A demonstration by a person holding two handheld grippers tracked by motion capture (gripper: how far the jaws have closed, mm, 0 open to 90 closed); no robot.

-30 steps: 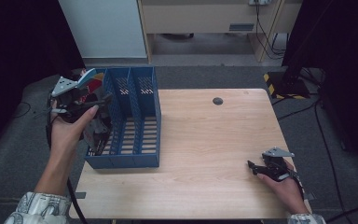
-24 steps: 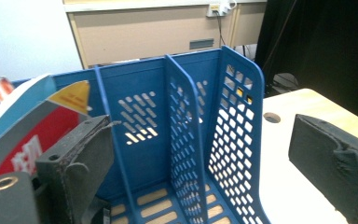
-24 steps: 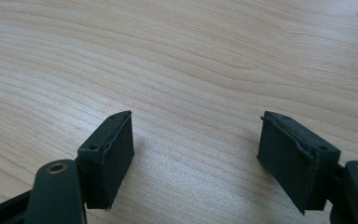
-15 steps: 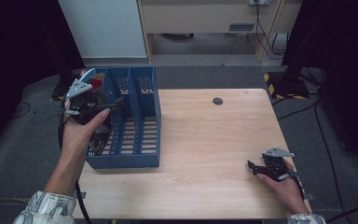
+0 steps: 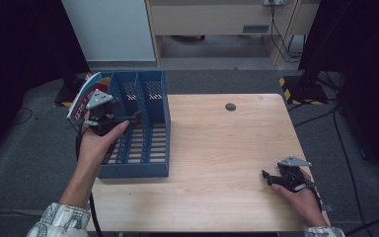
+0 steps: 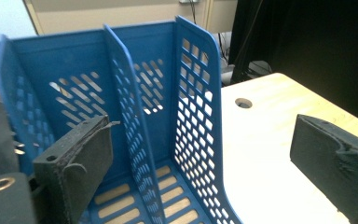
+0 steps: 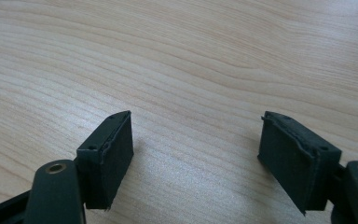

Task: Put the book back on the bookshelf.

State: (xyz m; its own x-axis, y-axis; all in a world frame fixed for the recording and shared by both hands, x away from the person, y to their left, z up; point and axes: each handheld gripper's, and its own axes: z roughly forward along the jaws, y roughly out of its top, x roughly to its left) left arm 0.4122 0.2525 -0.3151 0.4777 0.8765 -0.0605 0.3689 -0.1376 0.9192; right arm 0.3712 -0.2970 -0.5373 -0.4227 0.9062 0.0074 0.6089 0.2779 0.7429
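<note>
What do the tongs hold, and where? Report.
Nothing: left tongs gape empty at the blue rack, right tongs gape empty above the table.

Floor: grey carpet (image 5: 34, 148) all around.
Table: light wooden top (image 5: 217, 148) with a round cable hole (image 5: 230, 106).
Far side: beige cabinet (image 5: 212, 17), white panel (image 5: 108, 29) at left.
Sides: black curtains (image 5: 24, 49).

- The left gripper (image 5: 128, 118) moves toward 3 o'clock and lower, now over the blue file rack (image 5: 143, 170)'s left compartments, jaws apart.
</note>
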